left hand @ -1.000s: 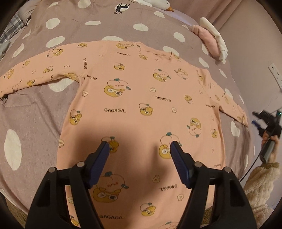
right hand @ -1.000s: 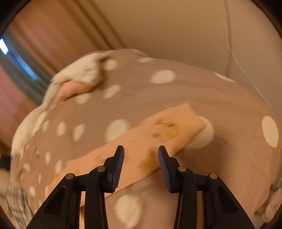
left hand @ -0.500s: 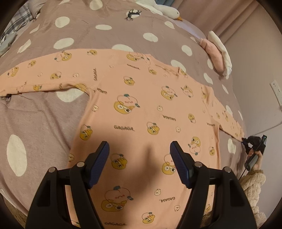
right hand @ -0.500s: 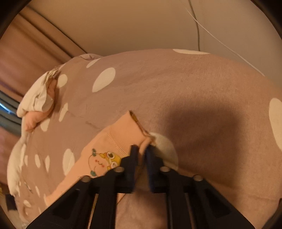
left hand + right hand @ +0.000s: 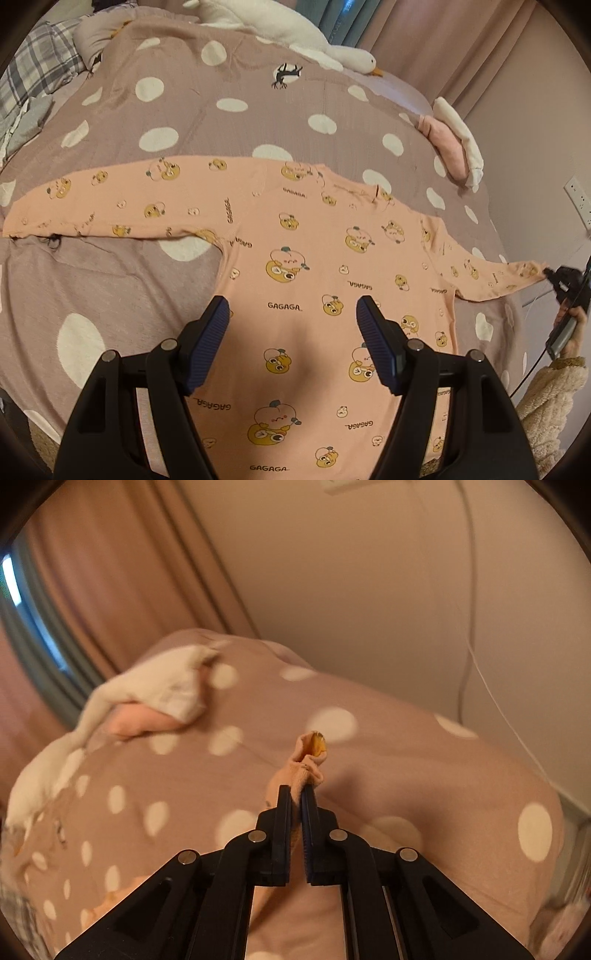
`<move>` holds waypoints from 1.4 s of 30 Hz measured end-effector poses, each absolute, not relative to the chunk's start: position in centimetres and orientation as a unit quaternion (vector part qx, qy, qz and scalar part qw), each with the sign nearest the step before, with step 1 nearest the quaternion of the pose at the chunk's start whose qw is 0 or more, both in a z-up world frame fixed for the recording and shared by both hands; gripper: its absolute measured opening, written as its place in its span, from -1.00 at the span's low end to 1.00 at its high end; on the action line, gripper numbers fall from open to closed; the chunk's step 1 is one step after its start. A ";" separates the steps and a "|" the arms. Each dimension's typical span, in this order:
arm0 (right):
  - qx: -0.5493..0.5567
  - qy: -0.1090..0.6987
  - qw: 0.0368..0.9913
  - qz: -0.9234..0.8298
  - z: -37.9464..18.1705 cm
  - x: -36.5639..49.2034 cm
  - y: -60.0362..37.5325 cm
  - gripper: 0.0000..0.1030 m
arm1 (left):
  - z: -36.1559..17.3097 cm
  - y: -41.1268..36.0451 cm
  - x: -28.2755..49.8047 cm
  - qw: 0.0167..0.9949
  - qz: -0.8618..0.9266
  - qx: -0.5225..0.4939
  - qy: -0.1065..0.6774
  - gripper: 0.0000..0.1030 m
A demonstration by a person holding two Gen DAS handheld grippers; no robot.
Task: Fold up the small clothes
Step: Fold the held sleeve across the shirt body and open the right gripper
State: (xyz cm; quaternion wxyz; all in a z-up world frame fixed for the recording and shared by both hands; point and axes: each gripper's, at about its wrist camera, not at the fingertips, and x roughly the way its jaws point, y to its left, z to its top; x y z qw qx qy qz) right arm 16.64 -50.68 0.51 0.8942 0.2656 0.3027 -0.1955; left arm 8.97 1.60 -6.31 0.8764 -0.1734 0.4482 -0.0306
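A peach long-sleeved top [image 5: 295,266] with yellow cartoon prints lies spread flat on a mauve polka-dot bedspread [image 5: 122,291], sleeves out to both sides. My left gripper [image 5: 293,314] hovers open above the top's lower body, nothing between its blue pads. At the far right of the left wrist view, my right gripper [image 5: 548,275] is pinching the end of the right sleeve. In the right wrist view the right gripper [image 5: 297,794] is shut on that sleeve cuff [image 5: 308,755], which sticks up bunched beyond the fingertips, lifted off the bedspread [image 5: 406,775].
A white goose plush [image 5: 295,33] lies at the head of the bed. Folded pink and white clothes [image 5: 456,144] sit near the bed's right edge, by curtains and a wall. A plaid pillow [image 5: 33,74] is at the far left. A sleeve of fleece [image 5: 550,402] shows at right.
The right gripper closed on the sleeve cuff and lifted it off the bed. The left gripper rose and drew back, staying open, so more of the top and bed shows.
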 end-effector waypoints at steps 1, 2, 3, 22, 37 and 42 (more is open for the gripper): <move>0.255 0.299 0.900 -0.188 1.3 16.8 -49.9 -0.87 | -6.1 1.7 8.9 0.878 -0.030 -0.174 0.446 0.38; 0.242 0.295 0.907 -0.176 2.3 17.0 -48.7 -0.87 | -5.9 1.8 8.7 0.879 -0.030 -0.174 0.443 0.38; 0.234 0.293 0.912 -0.166 2.9 17.2 -47.9 -0.87 | -5.7 1.8 8.6 0.880 -0.030 -0.173 0.441 0.38; 0.116 0.300 0.943 0.088 6.8 18.7 -28.4 -0.87 | -4.7 5.1 6.4 0.885 -0.006 -0.195 0.423 0.38; 0.037 0.446 0.868 0.218 -4.4 17.3 -16.2 -0.87 | -6.6 7.3 5.7 0.873 0.027 -0.203 0.442 0.38; 0.023 0.489 0.838 0.242 -7.6 16.9 -14.2 -0.87 | -7.2 7.3 5.8 0.869 0.029 -0.203 0.449 0.39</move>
